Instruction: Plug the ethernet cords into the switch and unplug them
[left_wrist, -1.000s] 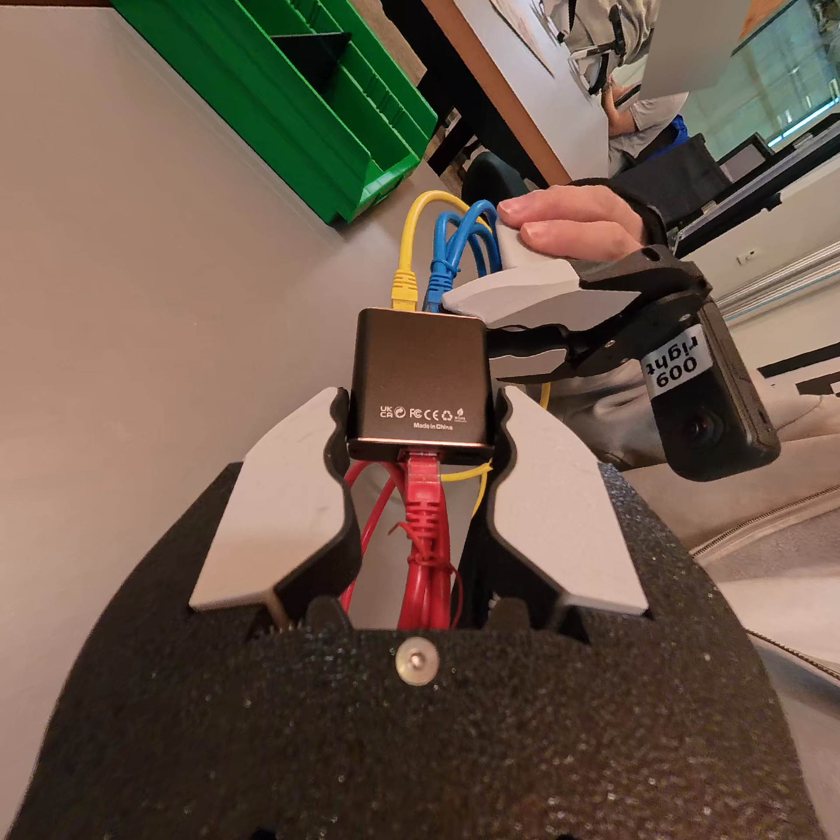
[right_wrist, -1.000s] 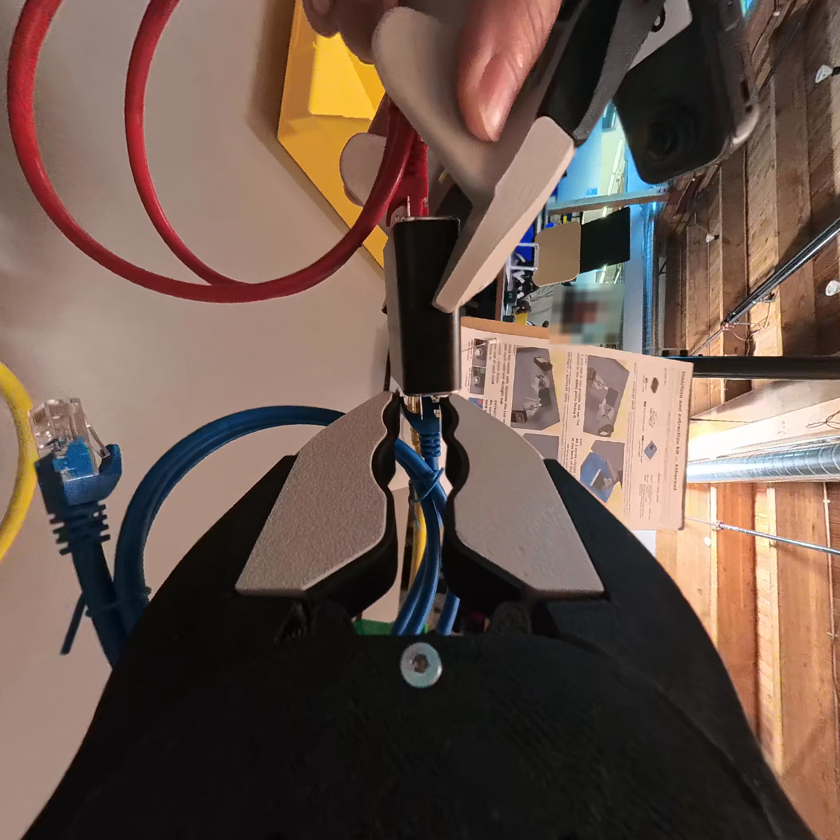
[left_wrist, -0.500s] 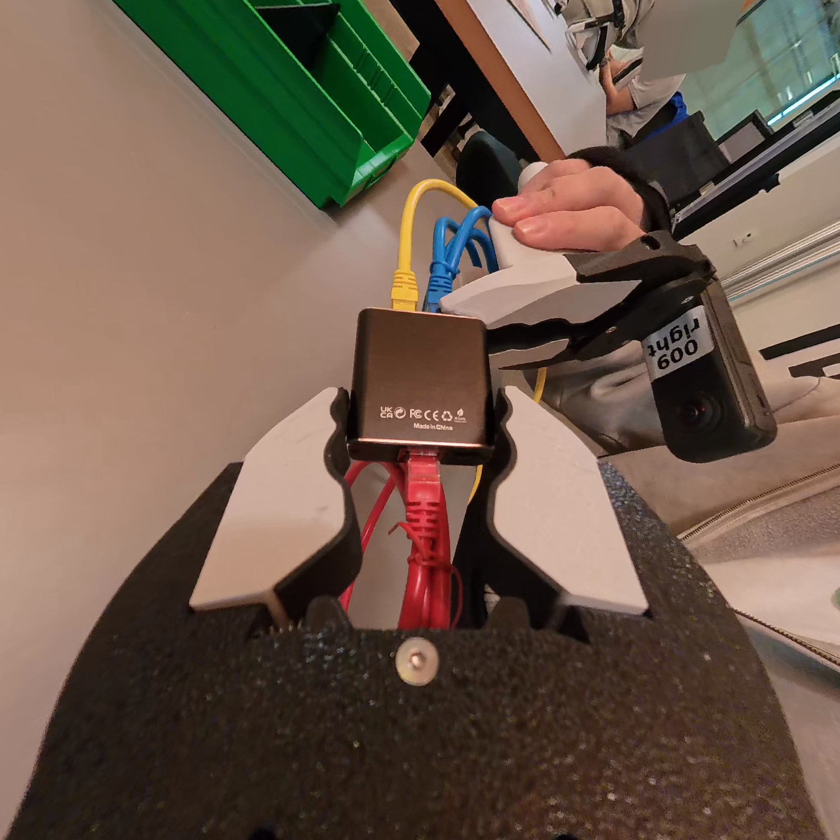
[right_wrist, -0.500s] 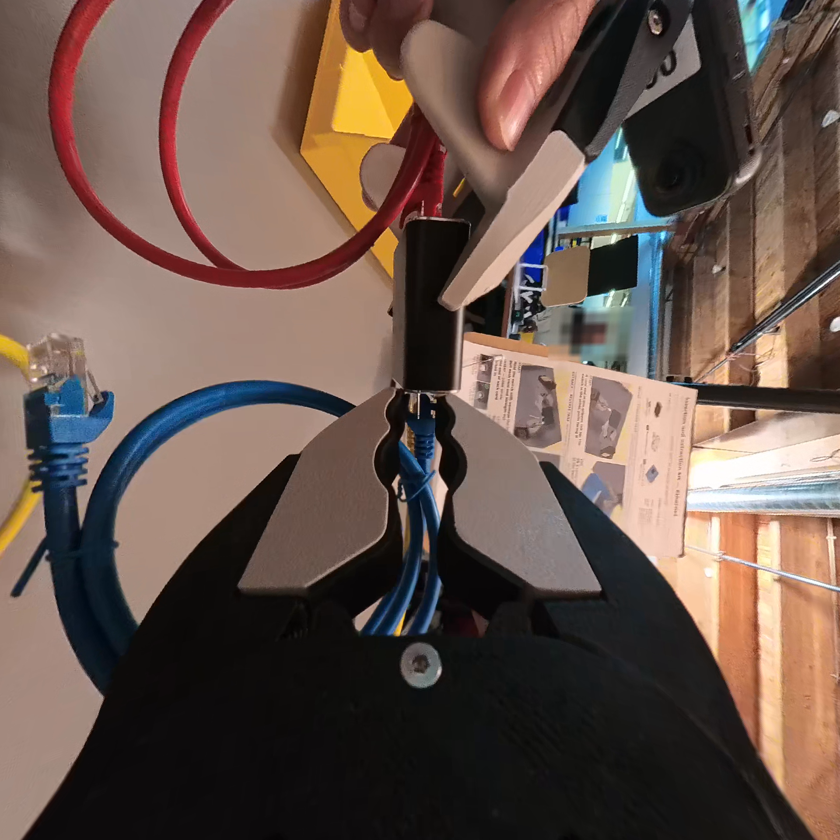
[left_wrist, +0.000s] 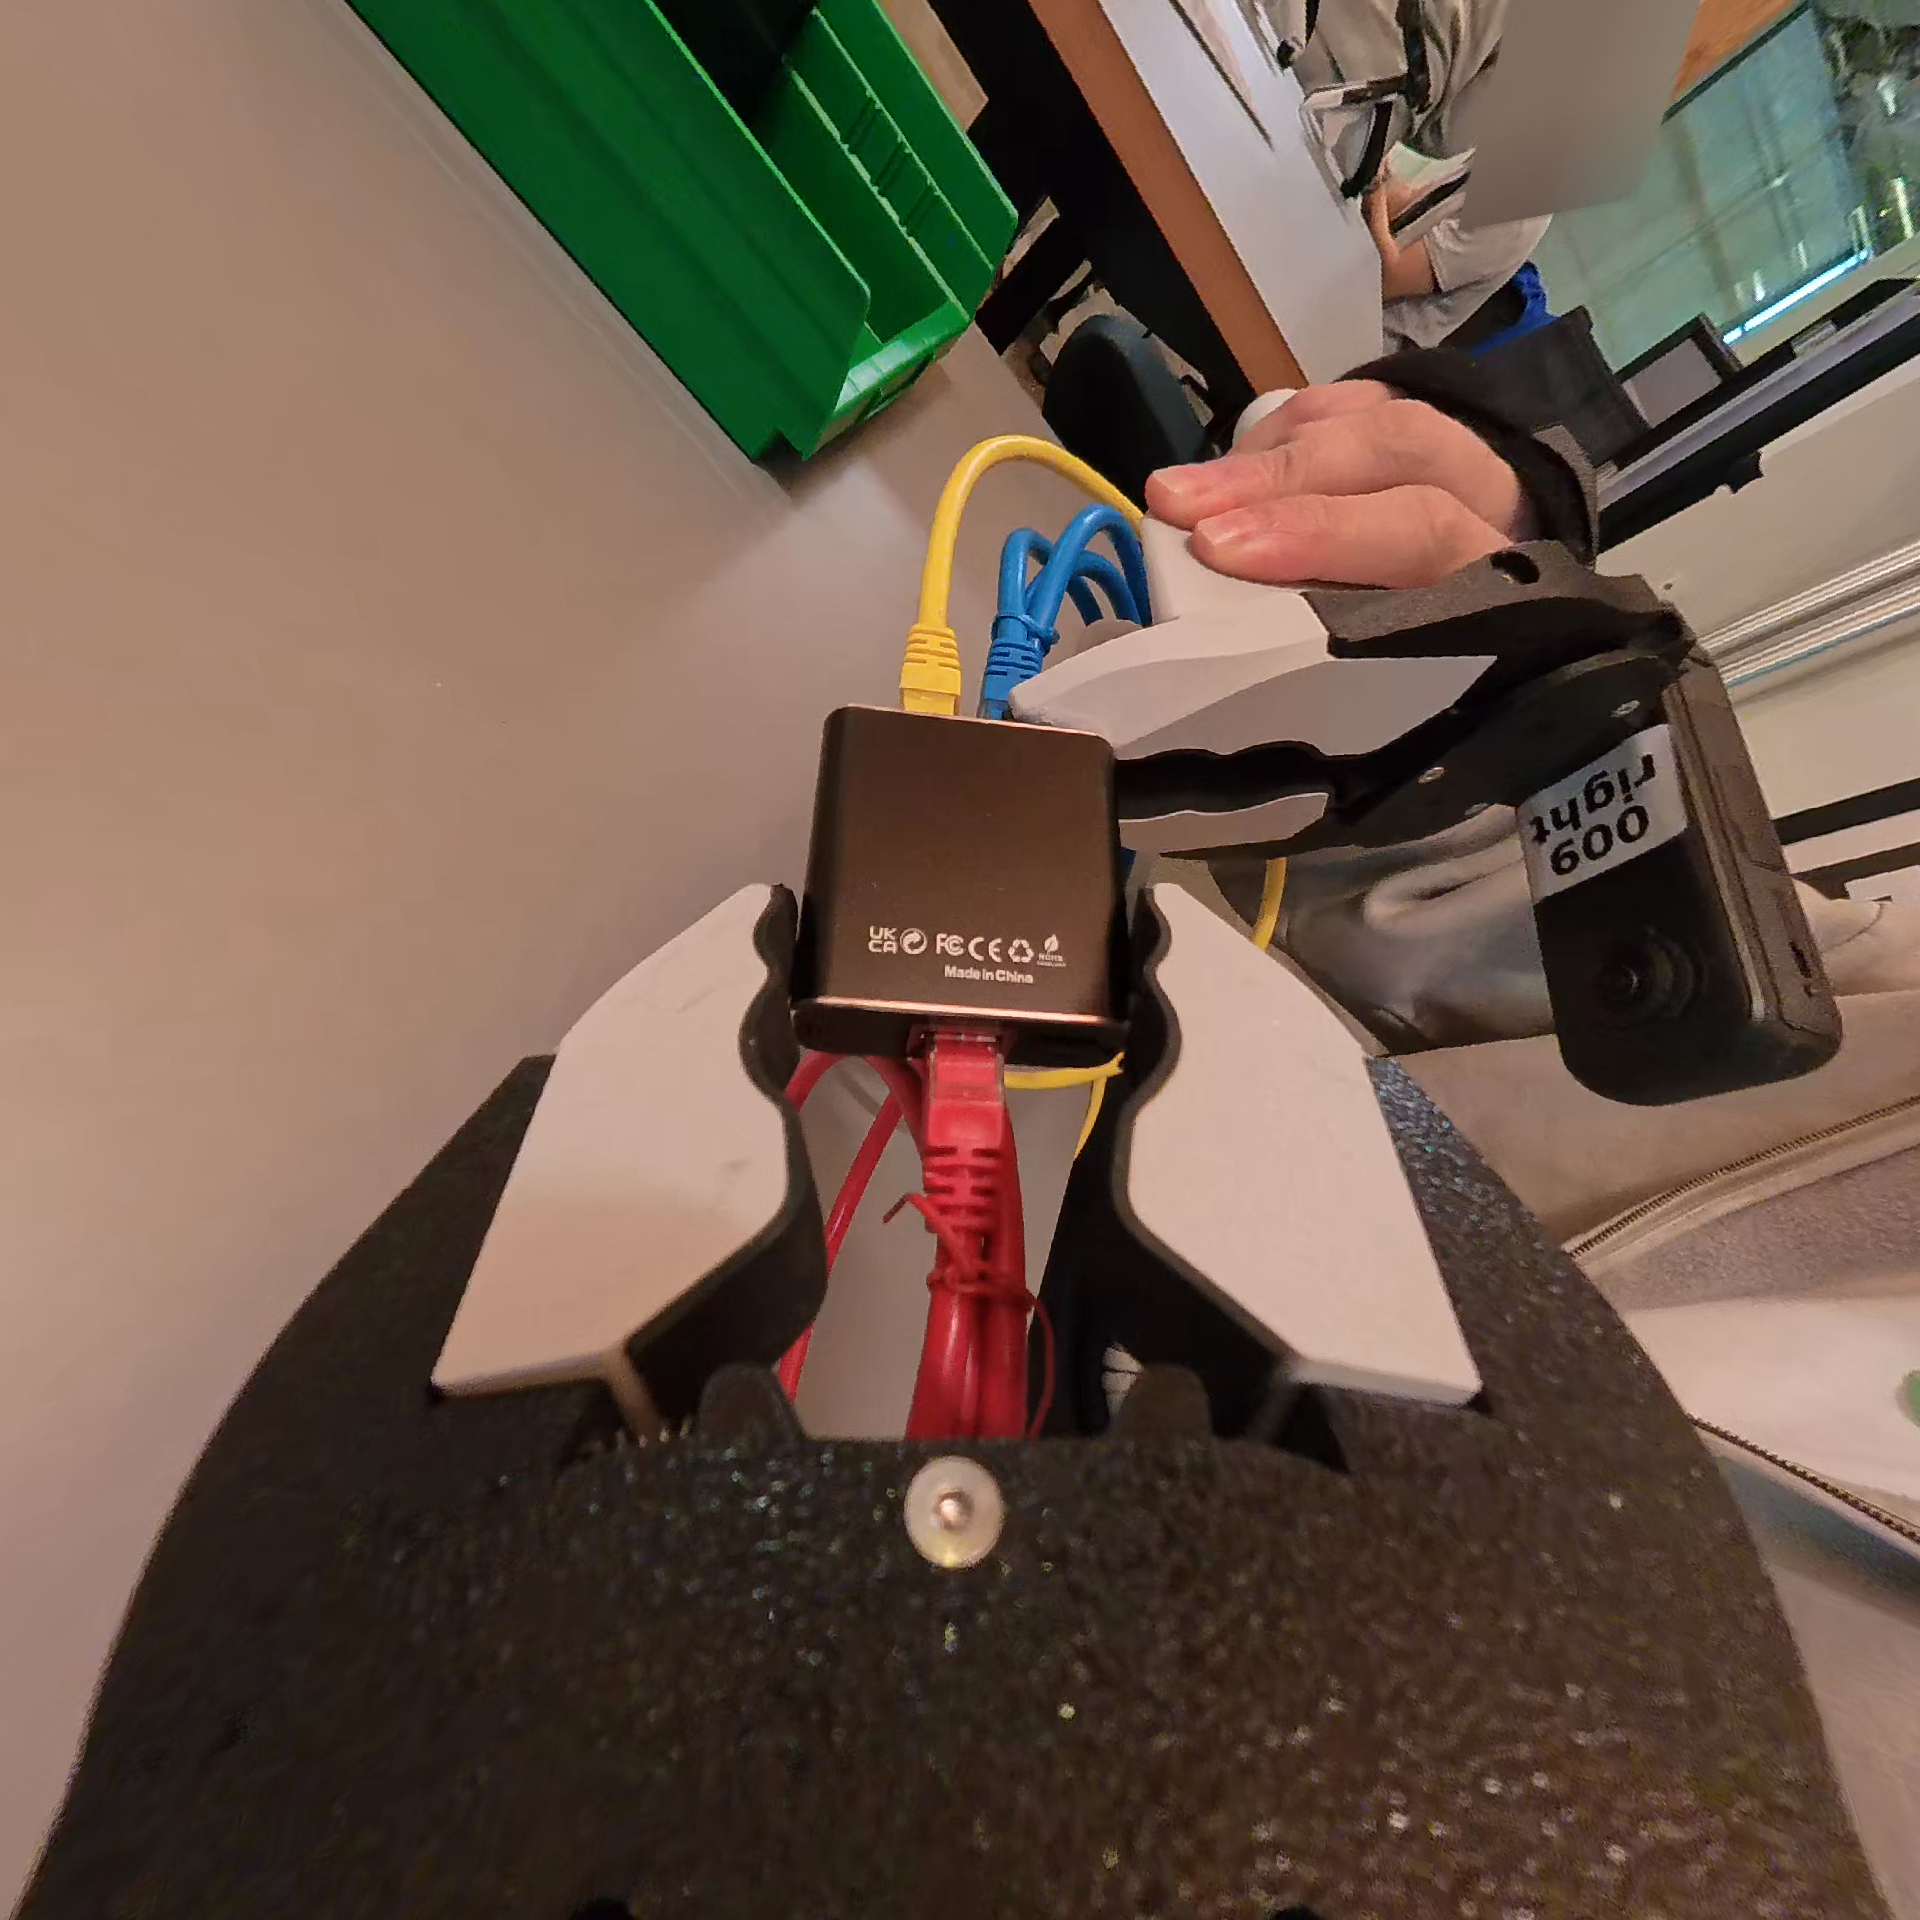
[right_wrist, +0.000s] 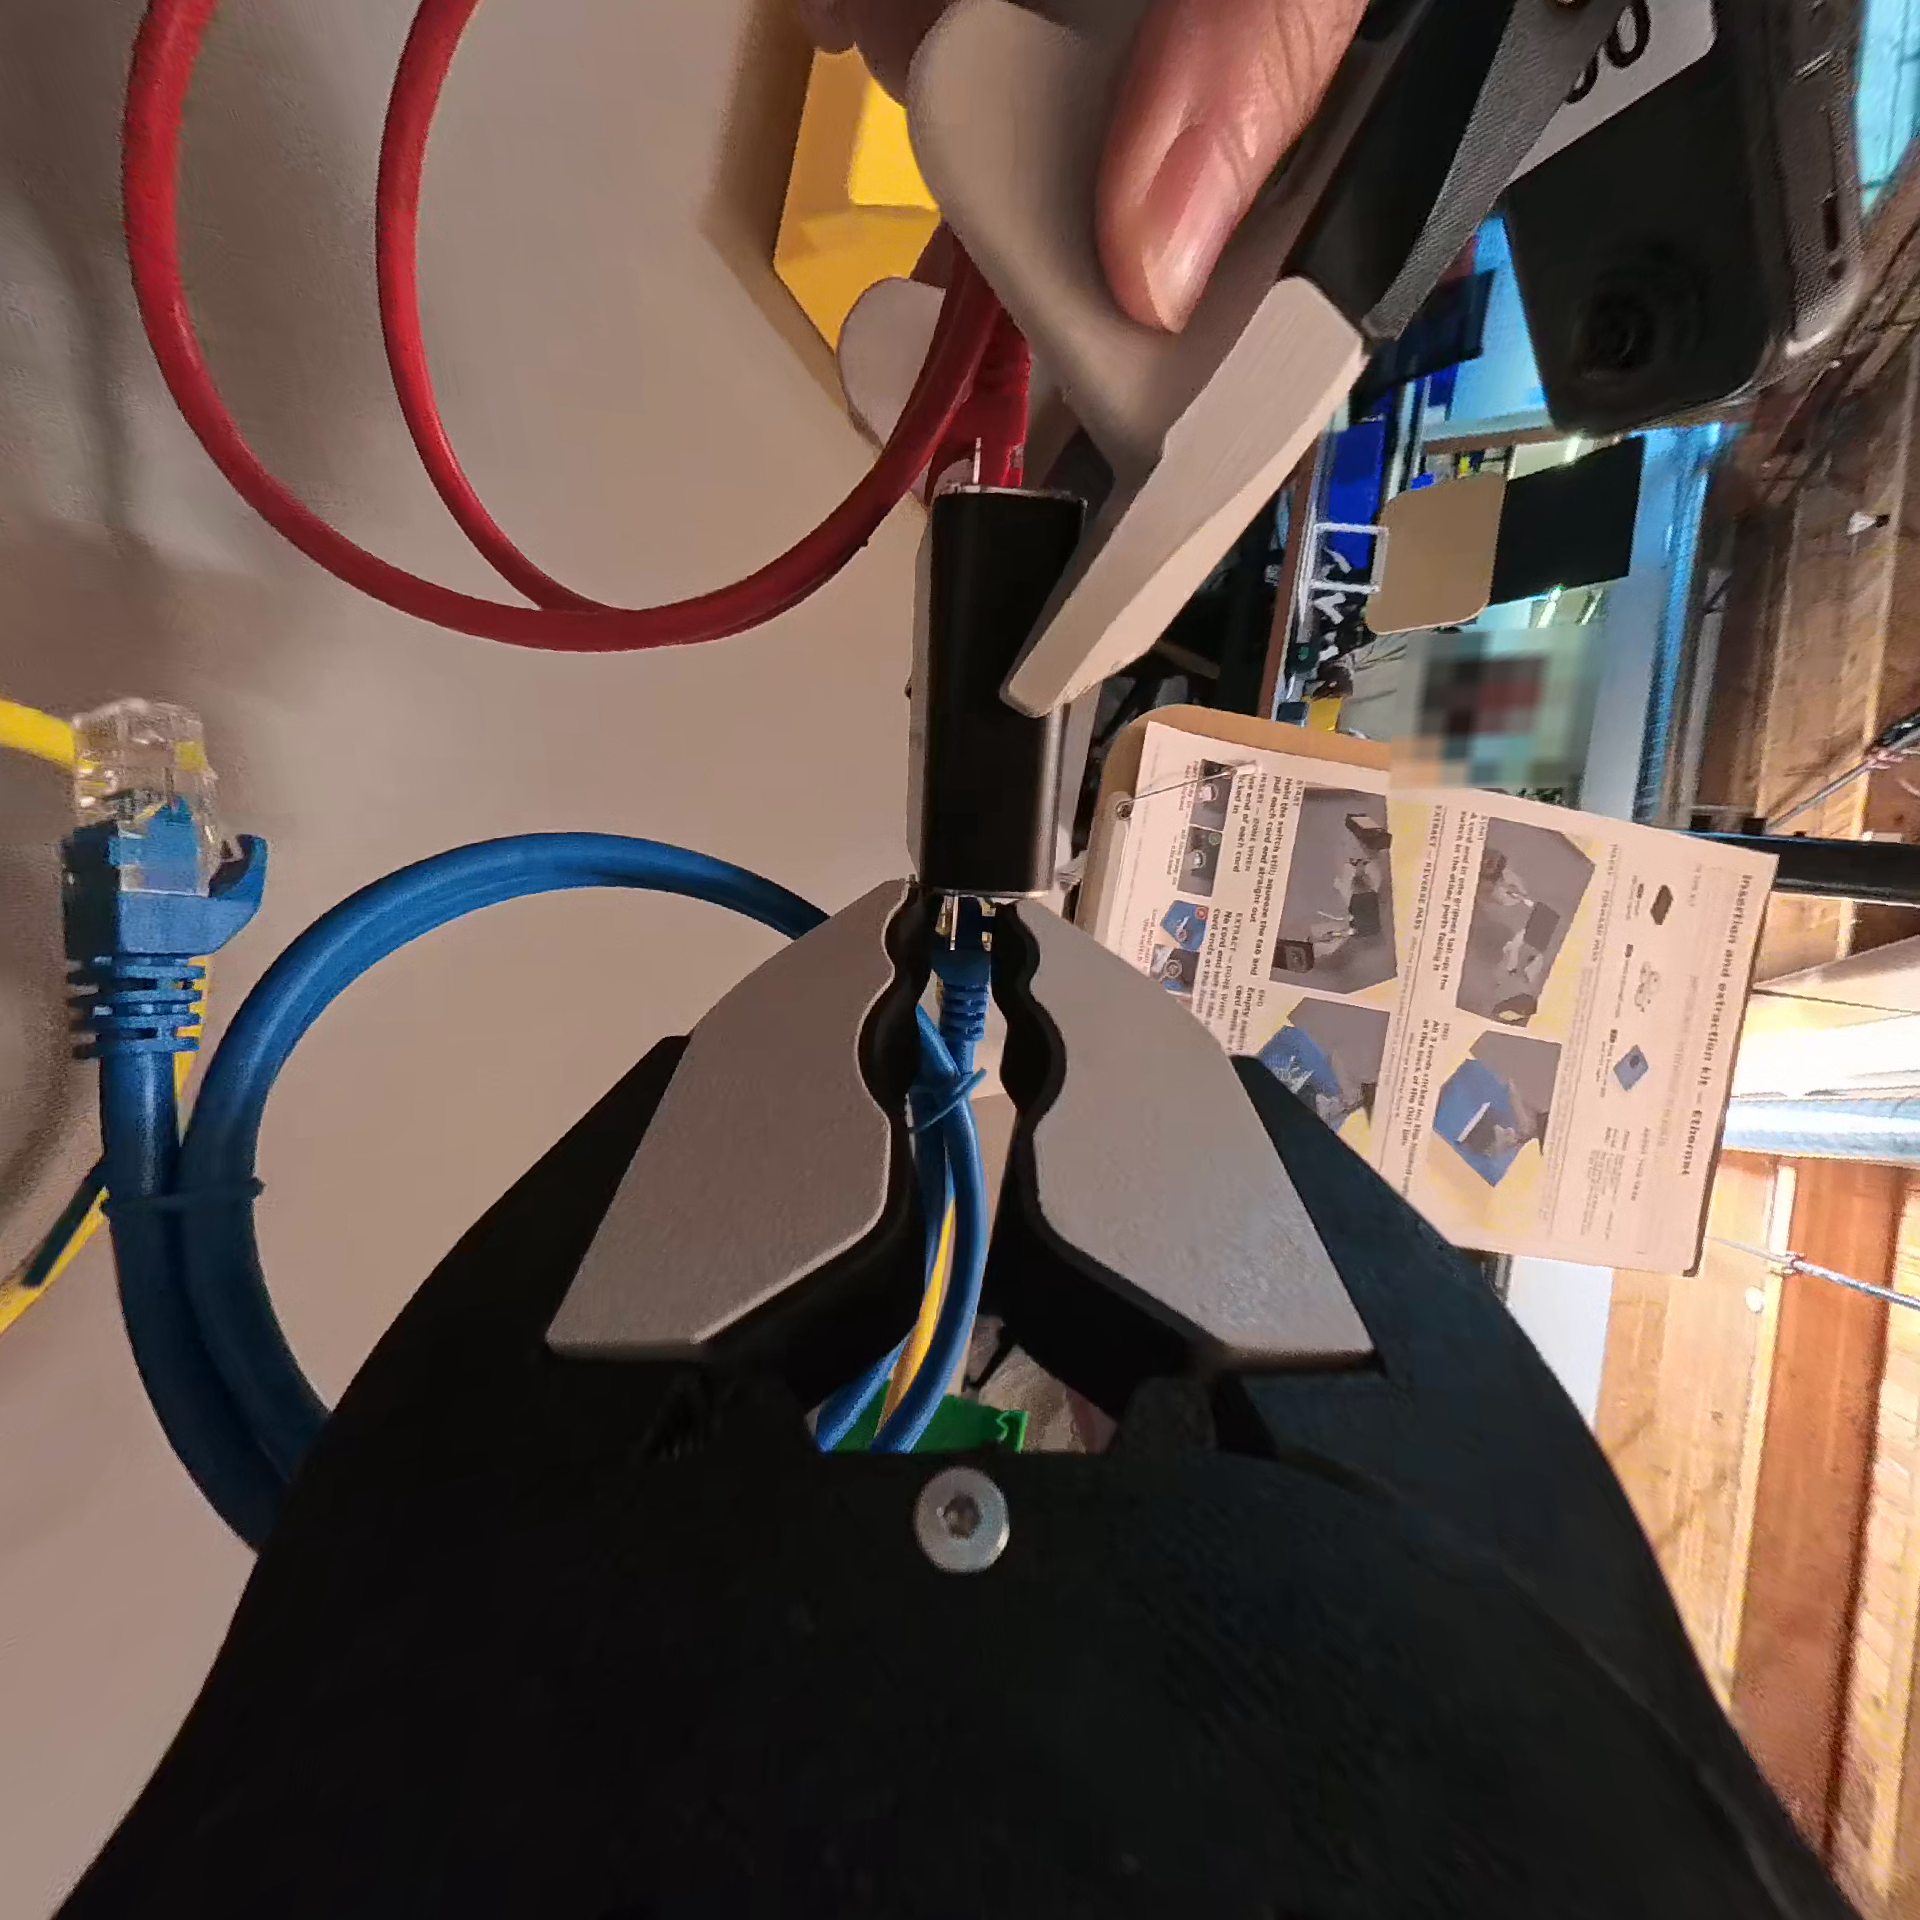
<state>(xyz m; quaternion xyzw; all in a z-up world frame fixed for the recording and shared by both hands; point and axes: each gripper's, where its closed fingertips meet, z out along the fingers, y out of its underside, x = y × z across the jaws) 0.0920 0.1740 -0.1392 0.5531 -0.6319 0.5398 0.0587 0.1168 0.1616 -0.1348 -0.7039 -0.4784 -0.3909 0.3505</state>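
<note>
Two grippers meet at one small black switch (left_wrist: 961, 873), held up clear of the pale table (left_wrist: 312, 727). Biggest in sight is the green bin (left_wrist: 727, 208) at the table's far side — I cannot tell what, if anything, lies in it; a yellow bin (right_wrist: 842, 208) shows only a corner. The left gripper (left_wrist: 961, 966) has its jaws closed on the switch's two sides, with the red cord (left_wrist: 961, 1101) plugged into the near face. On the far face sit the yellow cord (left_wrist: 930, 665) and the blue cord (left_wrist: 1013, 655). The right gripper (right_wrist: 961, 940) has its jaws nearly closed on the blue cord's plug (right_wrist: 961, 977), right at the port — whether it is seating or coming out, I cannot tell. Next, I judge, comes a straight push or pull along the port's line while the left gripper braces the switch. The cord's other plug (right_wrist: 145, 831) hangs loose.
</note>
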